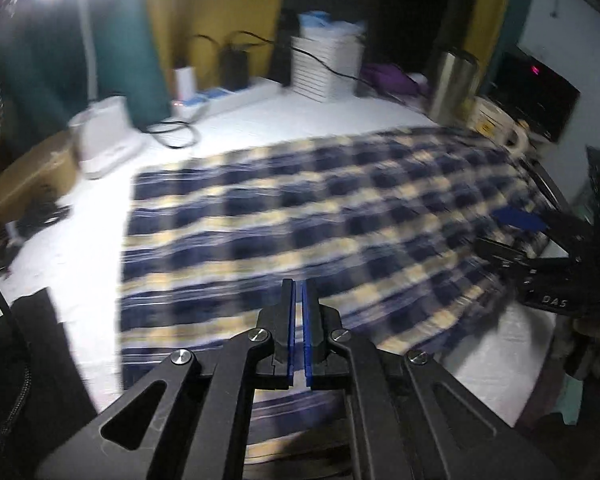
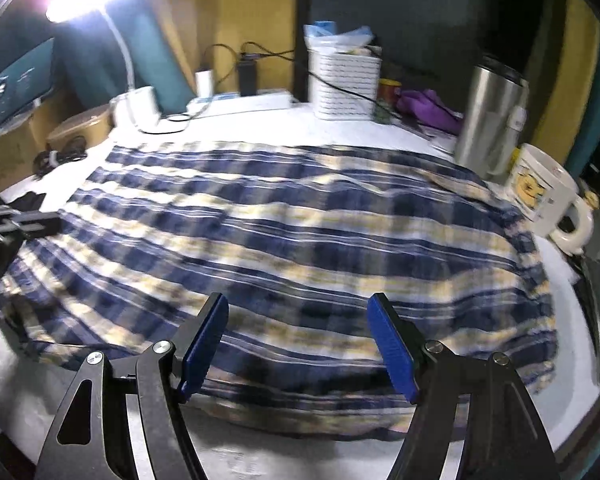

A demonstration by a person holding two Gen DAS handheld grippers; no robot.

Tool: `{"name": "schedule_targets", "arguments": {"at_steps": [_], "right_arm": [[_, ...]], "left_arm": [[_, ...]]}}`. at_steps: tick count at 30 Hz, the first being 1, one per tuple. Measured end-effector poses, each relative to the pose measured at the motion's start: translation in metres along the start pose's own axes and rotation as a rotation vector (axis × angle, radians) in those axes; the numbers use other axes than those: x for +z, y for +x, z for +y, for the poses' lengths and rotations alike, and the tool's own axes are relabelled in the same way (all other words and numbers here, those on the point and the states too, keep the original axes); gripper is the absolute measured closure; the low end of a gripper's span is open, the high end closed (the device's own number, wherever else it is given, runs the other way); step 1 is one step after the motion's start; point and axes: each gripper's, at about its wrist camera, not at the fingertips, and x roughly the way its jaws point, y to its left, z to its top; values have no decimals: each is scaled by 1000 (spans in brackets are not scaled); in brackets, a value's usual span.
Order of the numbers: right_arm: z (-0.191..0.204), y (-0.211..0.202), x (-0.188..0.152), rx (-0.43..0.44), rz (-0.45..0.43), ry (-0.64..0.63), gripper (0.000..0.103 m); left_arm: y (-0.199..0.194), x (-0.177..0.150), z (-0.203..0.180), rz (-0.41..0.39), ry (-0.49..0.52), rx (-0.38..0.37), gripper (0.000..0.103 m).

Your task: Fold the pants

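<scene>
The blue and cream plaid pants [image 1: 300, 208] lie spread flat on the white table [image 1: 252, 116]; they also fill the middle of the right wrist view [image 2: 284, 232]. My left gripper [image 1: 299, 288] is shut with nothing between its blue pads, just above the near part of the pants. My right gripper [image 2: 298, 312] is open and empty, above the pants' near edge. The right gripper also shows at the right edge of the left wrist view [image 1: 516, 236]. The left gripper shows at the left edge of the right wrist view [image 2: 20, 224].
At the back stand a white basket [image 2: 346, 84], a steel tumbler [image 2: 490, 120], a mug [image 2: 544, 196], a purple cloth [image 2: 430, 108], chargers with cables [image 2: 246, 72], and a lamp base [image 2: 136, 108]. A tape roll [image 2: 82, 128] lies left. The table edge [image 2: 580, 360] curves right.
</scene>
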Motion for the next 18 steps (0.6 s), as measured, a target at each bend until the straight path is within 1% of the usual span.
{"name": "schedule_targets", "arguments": {"at_steps": [2, 5, 10, 13, 15, 16, 17, 18], "right_arm": [[11, 3, 2, 34, 1, -20, 29], [27, 9, 2, 80, 16, -50, 29], [47, 19, -6, 129, 71, -96, 29], [53, 15, -12, 150, 73, -95, 29], [52, 9, -14, 148, 69, -91, 29], [52, 6, -16, 144, 67, -91, 29], [52, 4, -16, 141, 66, -91, 29], [52, 1, -17, 139, 62, -92, 29]], "left_arm": [[4, -3, -9, 21, 18, -20, 101], [7, -13, -12, 53, 13, -33, 101], [8, -37, -15, 113, -13, -55, 101], [1, -49, -15, 113, -19, -56, 99], [-8, -55, -12, 101, -36, -62, 74], [-14, -58, -10, 89, -51, -67, 48], [-18, -59, -8, 79, -60, -71, 41], [-25, -61, -7, 64, -63, -88, 41]]}}
